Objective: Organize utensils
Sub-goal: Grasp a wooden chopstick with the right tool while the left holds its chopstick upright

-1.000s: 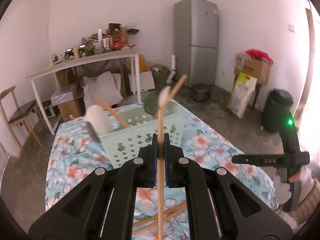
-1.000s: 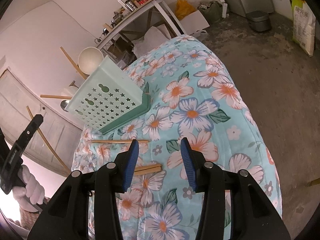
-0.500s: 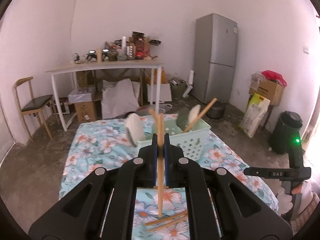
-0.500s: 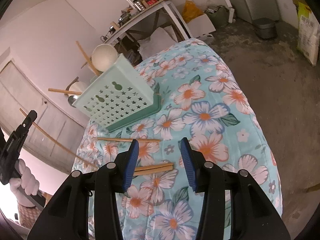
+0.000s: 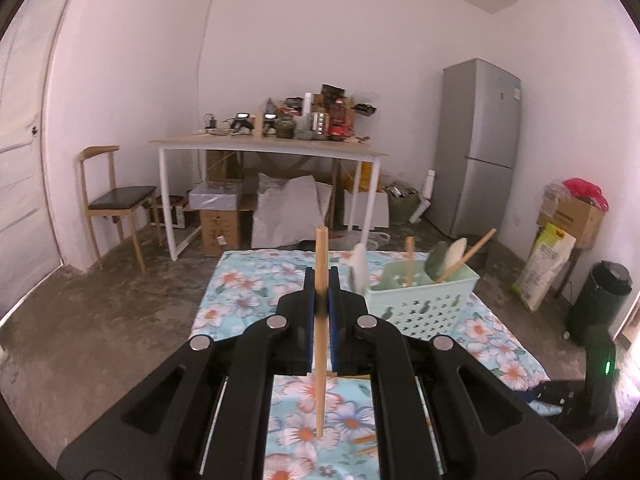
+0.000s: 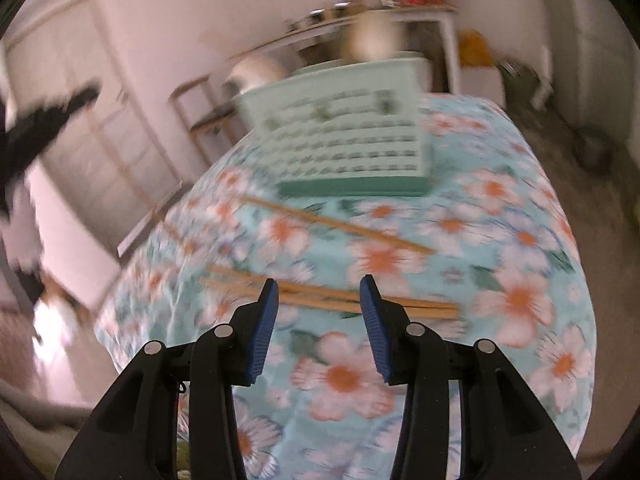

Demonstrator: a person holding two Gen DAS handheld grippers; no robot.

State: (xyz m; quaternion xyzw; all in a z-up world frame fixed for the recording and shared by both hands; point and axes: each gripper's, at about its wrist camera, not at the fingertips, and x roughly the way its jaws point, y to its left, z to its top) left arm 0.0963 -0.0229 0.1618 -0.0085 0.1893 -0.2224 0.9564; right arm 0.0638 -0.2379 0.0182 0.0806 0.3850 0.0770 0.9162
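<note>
A sparsely furnished room in a home, marked by a tall silver two-door refrigerator [image 5: 478, 148], a cluttered white-legged wooden table [image 5: 264, 148], a wooden chair with a dark seat [image 5: 116, 196] and a bare concrete floor [image 5: 100, 304].

My left wrist feed is sharp and evenly lit, soft daylight with a pinkish cast on the plain white walls [image 5: 280, 40]. There's a blown-out glare patch at the far right edge. Usual fisheye stuff: black vignette in the corners, the tall silver fridge [image 5: 478, 148] bows outward. My right wrist feed is a mess, though: heavy motion smear across the pale green perforated plastic basket [image 6: 344, 120] and the floral turquoise tablecloth [image 6: 500, 240]; only the black gripper arms stay crisp.
</note>
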